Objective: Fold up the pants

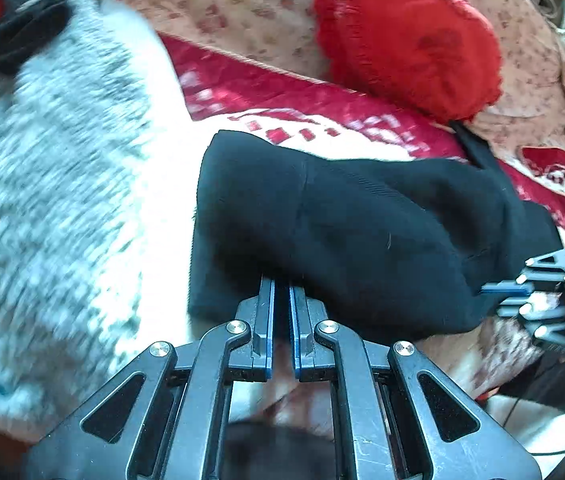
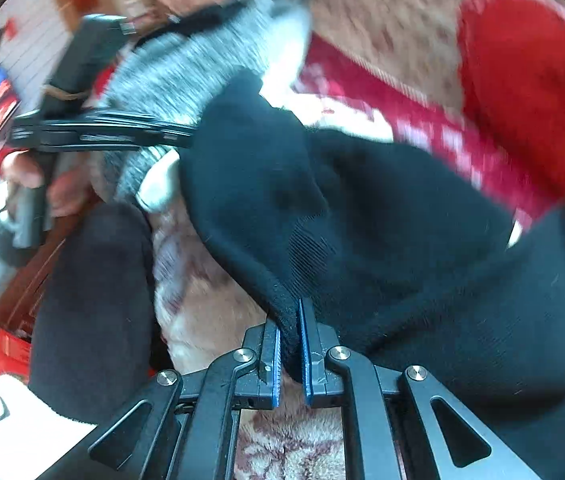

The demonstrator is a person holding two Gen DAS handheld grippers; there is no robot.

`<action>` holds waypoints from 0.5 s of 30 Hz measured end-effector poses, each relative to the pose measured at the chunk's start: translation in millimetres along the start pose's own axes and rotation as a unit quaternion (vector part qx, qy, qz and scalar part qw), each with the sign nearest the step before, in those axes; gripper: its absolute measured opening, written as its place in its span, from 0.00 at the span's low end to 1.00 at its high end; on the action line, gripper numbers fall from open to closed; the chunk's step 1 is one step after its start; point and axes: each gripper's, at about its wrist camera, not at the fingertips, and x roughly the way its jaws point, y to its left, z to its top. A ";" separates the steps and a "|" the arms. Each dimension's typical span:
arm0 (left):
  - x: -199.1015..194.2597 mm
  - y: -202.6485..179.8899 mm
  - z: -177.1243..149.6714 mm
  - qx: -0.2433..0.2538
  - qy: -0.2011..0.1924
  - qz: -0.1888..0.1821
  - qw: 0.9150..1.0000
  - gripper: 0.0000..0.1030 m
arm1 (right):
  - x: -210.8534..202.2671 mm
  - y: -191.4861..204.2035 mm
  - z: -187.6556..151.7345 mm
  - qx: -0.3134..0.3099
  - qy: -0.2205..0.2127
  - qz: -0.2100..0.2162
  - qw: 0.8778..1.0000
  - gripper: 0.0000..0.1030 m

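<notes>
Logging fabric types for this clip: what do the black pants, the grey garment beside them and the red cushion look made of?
Black pants: soft matte knit, probably cotton jersey; fine ribbing shows, and the right gripper pinches a thick edge.
Grey garment: fuzzy heathered knit or fleece; motion blur hides the weave.
Red cushion: matte woven cloth with a ruffled edge.
Left gripper: closed at the pants' edge.

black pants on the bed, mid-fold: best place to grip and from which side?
Grip the near hem edge of the black pants, one corner each, coming in low from the person's side. That thick folded edge faces both grippers: the right gripper already pinches it between its pads, and the left gripper is closed at the near edge of the other corner. The far side lies flat on the bedspread.
</notes>
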 end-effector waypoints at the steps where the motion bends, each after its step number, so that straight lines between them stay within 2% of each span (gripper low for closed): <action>1: -6.9 0.0 -2.9 0.003 -0.007 0.008 1.000 0.05 | 0.0 -2.4 0.4 0.007 0.001 0.003 1.000 0.07; 3: -20.5 -0.6 -3.7 0.004 -0.018 0.015 1.000 0.05 | -15.7 -1.3 4.6 0.010 -0.006 0.017 1.000 0.10; 5: -34.5 -2.7 -1.3 0.001 -0.034 0.017 0.999 0.05 | -27.8 -0.1 11.7 0.008 -0.012 0.025 1.000 0.19; 7: -46.0 -6.5 4.9 -0.003 -0.049 0.021 0.999 0.19 | -42.4 5.3 19.2 0.005 -0.026 0.046 0.999 0.25; 10: -49.2 -12.6 17.8 -0.009 -0.065 0.013 0.998 0.28 | -49.5 11.9 32.0 0.008 -0.054 0.066 0.996 0.25; 12: -43.6 -21.6 29.2 -0.009 -0.071 0.016 0.997 0.34 | -42.4 17.4 41.8 0.009 -0.066 0.058 0.996 0.25; 15: -23.7 -31.0 35.1 -0.019 -0.064 0.022 0.998 0.34 | -15.9 17.7 55.3 0.024 -0.062 0.020 0.998 0.25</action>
